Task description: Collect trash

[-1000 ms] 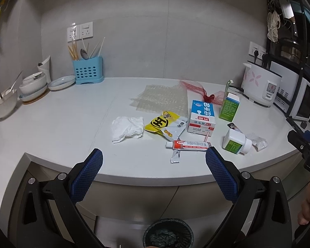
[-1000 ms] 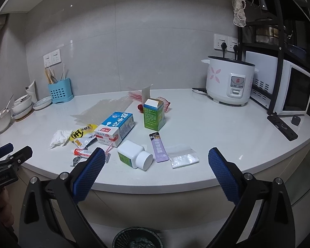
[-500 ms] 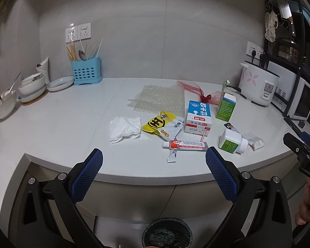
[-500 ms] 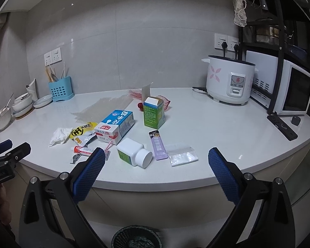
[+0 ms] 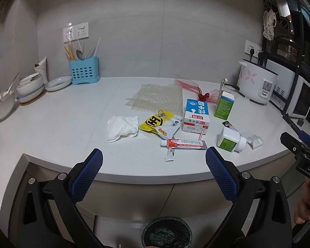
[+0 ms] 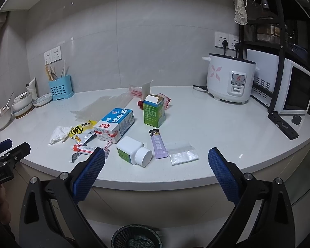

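Nearest, on the floor below the table's edge, stands a dark mesh waste bin (image 5: 167,232) with crumpled matter inside. Above it the left tongs (image 5: 154,175) hang wide open and empty, short of the table (image 5: 57,124); the right tongs (image 6: 156,174) are likewise spread wide and hold nothing.

On the near part of the table the trash lies in a loose cluster. A small torn silver wrapper (image 5: 169,156) sits closest to the edge, just beyond it a red-and-white tube (image 5: 184,143) lies sideways. To the right a white bottle with a green label (image 5: 230,139) lies on its side, beside a purple sachet (image 6: 159,144) and a small clear bag (image 6: 183,156). To the left lies a crumpled white tissue (image 5: 123,128), next to a yellow snack wrapper (image 5: 160,124).

Farther in, a blue-and-white milk carton (image 5: 196,115) lies flat, and a green carton (image 5: 224,106) stands upright with its top open. Behind them lie a sheet of bubble wrap (image 5: 155,100) and a red net bag (image 5: 196,90).

At the far left are stacked bowls (image 5: 30,87) and a blue utensil holder (image 5: 84,70); at the far right a white rice cooker (image 6: 230,78) and a microwave (image 6: 295,92).
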A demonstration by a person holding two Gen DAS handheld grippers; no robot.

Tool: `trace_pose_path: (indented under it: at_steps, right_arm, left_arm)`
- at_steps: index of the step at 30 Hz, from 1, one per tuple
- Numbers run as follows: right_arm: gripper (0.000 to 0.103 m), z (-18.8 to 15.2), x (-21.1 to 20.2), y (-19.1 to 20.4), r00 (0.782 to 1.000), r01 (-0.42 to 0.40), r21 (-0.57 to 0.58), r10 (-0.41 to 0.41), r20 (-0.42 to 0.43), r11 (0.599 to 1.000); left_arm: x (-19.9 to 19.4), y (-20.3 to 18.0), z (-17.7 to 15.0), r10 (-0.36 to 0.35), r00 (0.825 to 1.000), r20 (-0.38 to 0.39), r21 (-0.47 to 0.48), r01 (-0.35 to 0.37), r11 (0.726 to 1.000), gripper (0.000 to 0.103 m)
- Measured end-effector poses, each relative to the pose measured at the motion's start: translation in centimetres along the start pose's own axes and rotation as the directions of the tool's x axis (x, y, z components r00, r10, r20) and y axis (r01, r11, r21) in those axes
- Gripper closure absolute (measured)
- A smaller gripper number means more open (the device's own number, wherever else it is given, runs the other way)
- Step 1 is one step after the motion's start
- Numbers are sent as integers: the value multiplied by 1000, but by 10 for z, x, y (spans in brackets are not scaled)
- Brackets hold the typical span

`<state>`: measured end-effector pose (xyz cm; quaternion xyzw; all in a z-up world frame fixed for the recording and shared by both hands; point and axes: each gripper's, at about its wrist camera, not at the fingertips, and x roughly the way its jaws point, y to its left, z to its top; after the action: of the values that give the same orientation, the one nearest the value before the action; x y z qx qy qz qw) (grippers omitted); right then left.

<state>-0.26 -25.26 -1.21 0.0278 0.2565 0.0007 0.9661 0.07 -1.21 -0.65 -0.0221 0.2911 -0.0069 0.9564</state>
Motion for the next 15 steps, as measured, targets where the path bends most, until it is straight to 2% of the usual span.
trace_pose_path:
  at_steps: [7,15]
  right_arm:
    - [7,12,23,-9,999,13,-21,-14,-41,1000]
    - [7,33,96,-28,984,26,-51,-35,-173,998]
  left_arm:
    - [24,19,18,10,999,-42,-31,-12,999,6]
    - [93,44,43,60,989,-135,-30,-65,997,6]
